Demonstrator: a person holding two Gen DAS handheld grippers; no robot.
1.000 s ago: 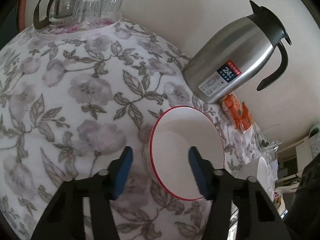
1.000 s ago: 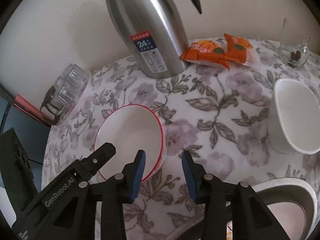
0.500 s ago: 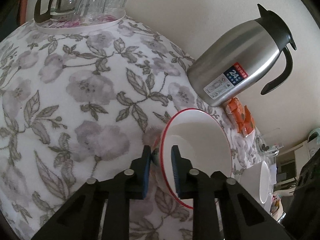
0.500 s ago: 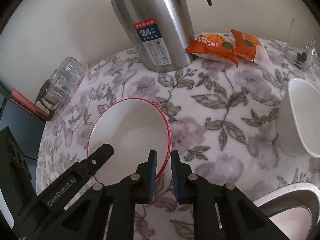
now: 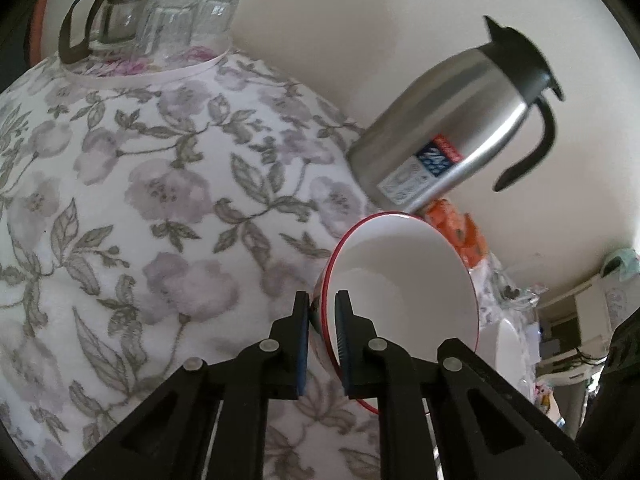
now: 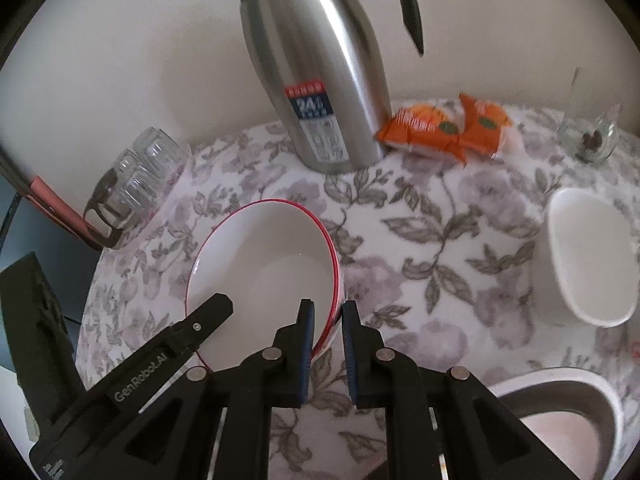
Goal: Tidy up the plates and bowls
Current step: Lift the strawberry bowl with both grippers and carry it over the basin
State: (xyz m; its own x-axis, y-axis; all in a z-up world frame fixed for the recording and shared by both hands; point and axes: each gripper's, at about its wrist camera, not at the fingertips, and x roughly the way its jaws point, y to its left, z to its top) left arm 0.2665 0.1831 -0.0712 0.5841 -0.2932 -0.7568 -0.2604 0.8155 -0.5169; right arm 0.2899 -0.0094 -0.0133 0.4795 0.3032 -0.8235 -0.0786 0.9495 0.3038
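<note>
Both pairs of jaws are pinched tight on one bowl, and what a two-handed grip it is! Over on the left side, the left gripper has its blue pads narrowed onto the near wall of the red-rimmed bowl, one pad outside, one inside the white hollow. From the other camera that same gripper reaches in from the lower left, its tip over the bowl's left edge. Far left at the table's edge sits a round tray carrying a glass pitcher and upturned glasses. Moving across, the red-rimmed bowl is in the middle of the floral tablecloth, tilted, its right side nipped by the right gripper, jaws drawn close with the red rim sandwiched between the pads. Behind the bowl stands a steel thermos jug with a black handle, upright against the wall. Just right of the jug lie two orange snack packets, touching each other. Further right, a small glass dish holds something dark. Well apart from the held bowl, near the right edge, rests a plain white bowl, and at the bottom right corner a dark-rimmed dish peeks into view, partly cut off.
</note>
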